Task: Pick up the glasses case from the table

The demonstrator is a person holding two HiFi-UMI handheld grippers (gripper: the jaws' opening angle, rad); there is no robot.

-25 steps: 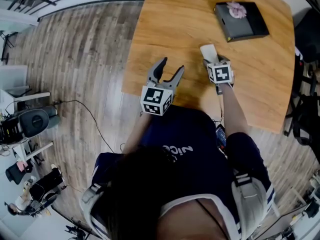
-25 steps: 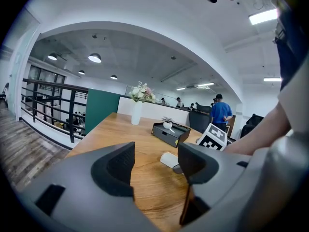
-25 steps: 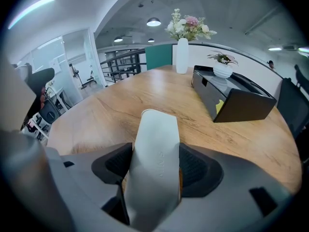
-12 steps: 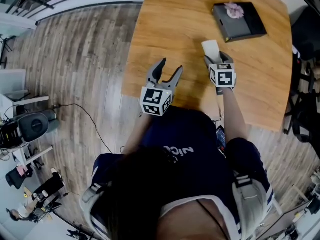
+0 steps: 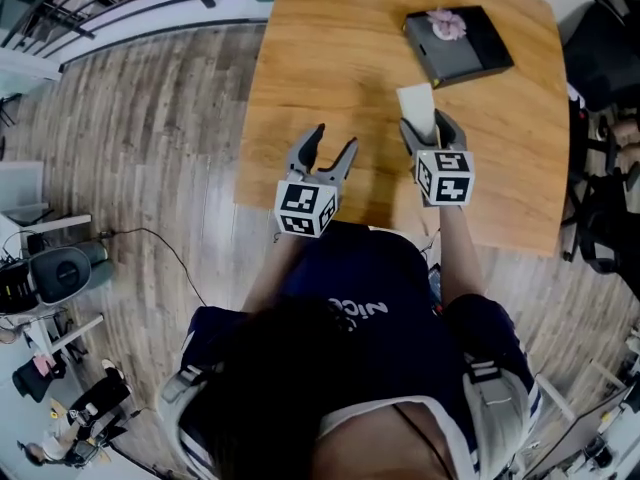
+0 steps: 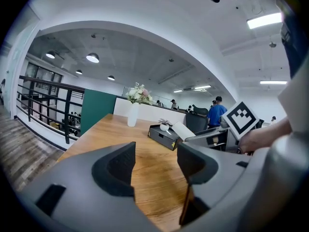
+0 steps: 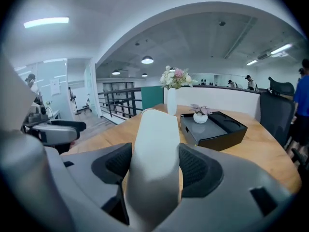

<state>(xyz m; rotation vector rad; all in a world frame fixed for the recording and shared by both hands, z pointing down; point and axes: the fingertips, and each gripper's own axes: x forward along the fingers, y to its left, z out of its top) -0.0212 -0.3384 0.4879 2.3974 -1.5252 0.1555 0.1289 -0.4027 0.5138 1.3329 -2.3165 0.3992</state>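
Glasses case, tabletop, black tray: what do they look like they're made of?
Glasses case: probably hard plastic or faux leather; smooth matte off-white shell.
Tabletop: wood or wood-look laminate; warm grain streaks, low sheen.
Black tray: likely plastic; matte black, moulded round recesses.

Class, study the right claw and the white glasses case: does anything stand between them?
Nothing does. The glasses case already sits between the jaws of the right claw, gripped on both sides. The black tray lies farther back on the table, apart from them.
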